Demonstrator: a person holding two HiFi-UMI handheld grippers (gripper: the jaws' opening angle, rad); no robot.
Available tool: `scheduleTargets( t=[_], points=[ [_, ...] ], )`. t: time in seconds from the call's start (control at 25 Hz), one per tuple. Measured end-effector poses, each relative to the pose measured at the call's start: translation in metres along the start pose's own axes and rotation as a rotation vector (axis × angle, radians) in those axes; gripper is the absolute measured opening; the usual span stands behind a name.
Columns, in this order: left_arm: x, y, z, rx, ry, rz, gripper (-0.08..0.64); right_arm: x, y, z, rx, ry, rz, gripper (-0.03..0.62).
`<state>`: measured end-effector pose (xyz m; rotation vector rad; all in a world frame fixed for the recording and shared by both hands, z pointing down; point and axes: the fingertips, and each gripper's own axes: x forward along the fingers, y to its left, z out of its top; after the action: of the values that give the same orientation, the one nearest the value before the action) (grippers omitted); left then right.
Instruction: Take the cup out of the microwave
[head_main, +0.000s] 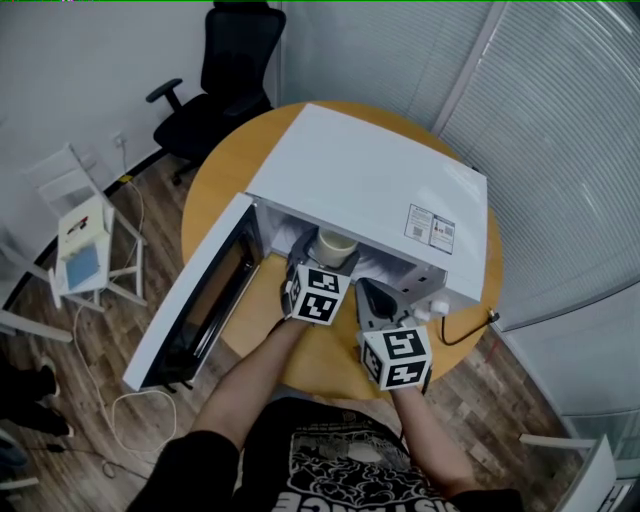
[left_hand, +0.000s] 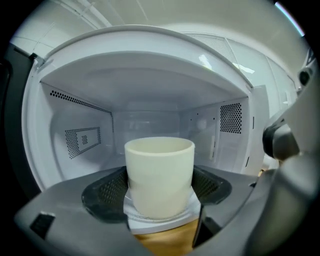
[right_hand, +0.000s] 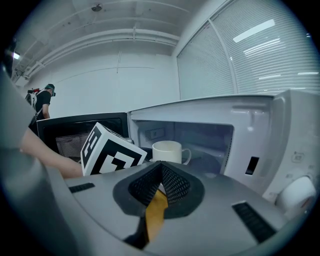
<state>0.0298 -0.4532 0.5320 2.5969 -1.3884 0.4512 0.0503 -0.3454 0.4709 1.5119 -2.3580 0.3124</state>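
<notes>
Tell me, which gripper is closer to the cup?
Left. The left gripper has its jaws on both sides of the cup in the microwave; the right gripper hangs outside, over the table.

A round wooden table carries a white microwave, its open door reaching past the table's edge

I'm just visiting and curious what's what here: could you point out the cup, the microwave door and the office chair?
cup (left_hand: 160, 175), left gripper view, middle of its side wall.
microwave door (head_main: 205, 300), head view, its dark window.
office chair (head_main: 238, 55), head view, its backrest.
</notes>
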Motion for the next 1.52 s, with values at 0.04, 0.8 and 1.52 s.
scheduleTargets(
  t=[0.04,0.8,1.52],
  points=[
    [-0.002,0.0,0.0,-0.001,-0.002,0.001,0.403,-0.001,0.0,0.0,0.0,-0.001,0.001,0.015],
    [-0.04,-0.006,0.006,-0.019,-0.047,0.042,0.403,-0.013,0.007,0.002,-0.008,-0.023,0.033,0.015],
    [-0.132,-0.016,0.01,-0.034,-0.074,0.169,0.403,-0.053,0.03,0.01,-0.002,-0.083,0.119,0.015]
  ],
)
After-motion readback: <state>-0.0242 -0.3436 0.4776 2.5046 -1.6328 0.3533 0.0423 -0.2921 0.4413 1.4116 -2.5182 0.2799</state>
